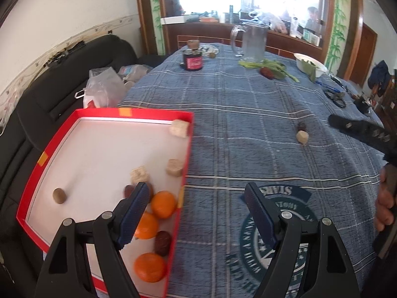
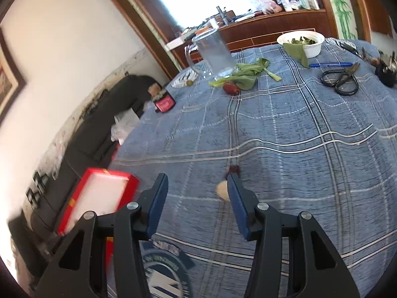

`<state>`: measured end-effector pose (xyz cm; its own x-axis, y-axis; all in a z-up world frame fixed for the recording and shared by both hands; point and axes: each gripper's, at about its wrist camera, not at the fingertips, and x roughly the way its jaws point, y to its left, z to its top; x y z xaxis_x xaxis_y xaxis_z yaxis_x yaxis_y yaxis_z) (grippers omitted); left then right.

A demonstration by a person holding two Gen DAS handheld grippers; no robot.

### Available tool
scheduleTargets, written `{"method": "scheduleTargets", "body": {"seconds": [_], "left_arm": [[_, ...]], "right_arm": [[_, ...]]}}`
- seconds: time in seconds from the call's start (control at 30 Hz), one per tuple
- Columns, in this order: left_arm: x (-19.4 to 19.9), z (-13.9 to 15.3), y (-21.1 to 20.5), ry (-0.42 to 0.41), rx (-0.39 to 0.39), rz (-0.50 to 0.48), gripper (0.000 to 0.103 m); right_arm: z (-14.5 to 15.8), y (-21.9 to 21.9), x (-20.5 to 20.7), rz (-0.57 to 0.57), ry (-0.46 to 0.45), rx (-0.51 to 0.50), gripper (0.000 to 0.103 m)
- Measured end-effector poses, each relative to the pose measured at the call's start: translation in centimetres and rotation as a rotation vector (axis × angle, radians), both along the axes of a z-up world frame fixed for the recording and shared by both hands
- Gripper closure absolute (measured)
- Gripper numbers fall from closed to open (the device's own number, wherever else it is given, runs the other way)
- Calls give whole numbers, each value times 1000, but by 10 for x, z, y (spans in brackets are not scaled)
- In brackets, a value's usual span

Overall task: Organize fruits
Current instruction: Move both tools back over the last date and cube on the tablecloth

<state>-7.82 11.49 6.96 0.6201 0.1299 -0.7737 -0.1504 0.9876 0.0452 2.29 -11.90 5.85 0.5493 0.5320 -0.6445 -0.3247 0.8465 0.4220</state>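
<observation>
My right gripper (image 2: pixel 197 198), fingers apart and empty, sits nearest the pale fruit piece (image 2: pixel 222 190) lying just ahead beside its right fingertip.

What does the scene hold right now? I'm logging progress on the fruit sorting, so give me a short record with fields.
box: red box, white inside, at the table's left edge
in box: three oranges, dark red fruits, pale chunks, a brown piece
left on cloth: pale chunk beside a dark fruit
left gripper: open, empty
right gripper: open, empty, near the loose chunk
</observation>
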Motion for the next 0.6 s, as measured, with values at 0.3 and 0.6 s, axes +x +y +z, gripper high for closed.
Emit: {"method": "scheduleTargets", "body": {"seconds": [0.3, 0.6], "left_arm": [[16, 2, -31, -15, 24, -93, 24], [14, -8, -12, 0, -20, -45, 23]], "right_arm": [[-26, -14, 17, -86, 48, -99, 52], [-39, 32, 17, 10, 4, -227, 54]]}}
